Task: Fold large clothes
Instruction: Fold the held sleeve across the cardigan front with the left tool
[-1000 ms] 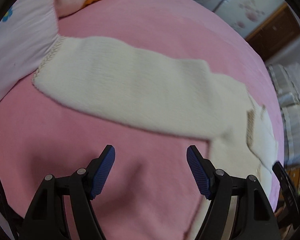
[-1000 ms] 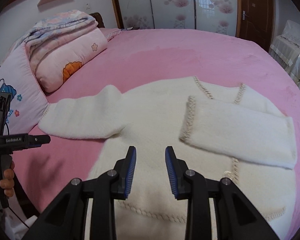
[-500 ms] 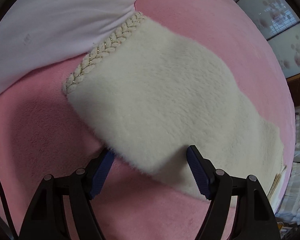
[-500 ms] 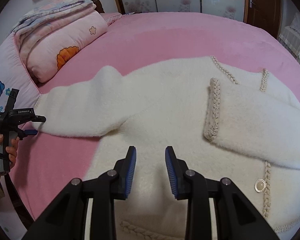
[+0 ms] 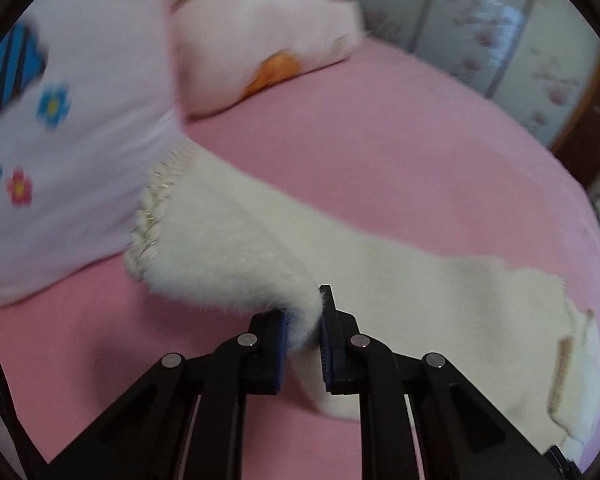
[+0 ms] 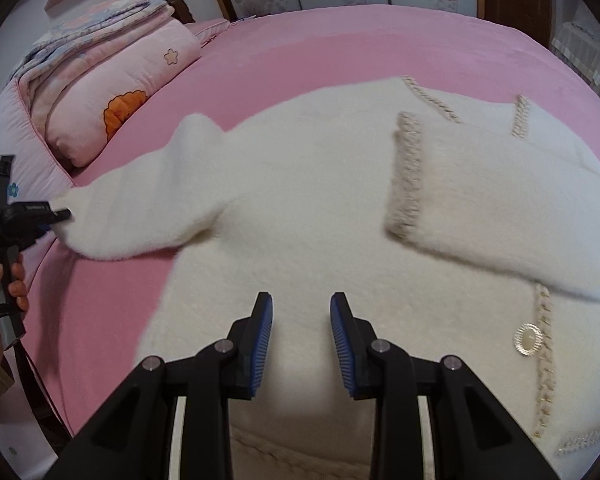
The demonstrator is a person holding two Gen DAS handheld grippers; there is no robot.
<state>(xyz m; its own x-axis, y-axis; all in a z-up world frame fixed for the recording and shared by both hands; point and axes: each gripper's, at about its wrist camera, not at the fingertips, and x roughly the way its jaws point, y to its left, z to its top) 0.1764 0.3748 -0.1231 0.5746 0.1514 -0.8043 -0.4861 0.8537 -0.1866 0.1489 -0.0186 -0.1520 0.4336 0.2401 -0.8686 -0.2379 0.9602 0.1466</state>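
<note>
— Both grippers visible? Where's the fluffy white knitted cardigan (image 6: 308, 216)?

— Spread across the pink bed (image 6: 340, 48). Left gripper (image 5: 305, 332) pinches its blurred sleeve near the bed's left edge; right gripper (image 6: 301, 336) hovers, jaws apart, hem cut off.

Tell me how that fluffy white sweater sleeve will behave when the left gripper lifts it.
The sleeve will probably flop and drape, since it already bunches where the left gripper pinches it. Its thick pile suggests a soft, fairly secure grip. The sweater body may drag along the pink bed.
</note>
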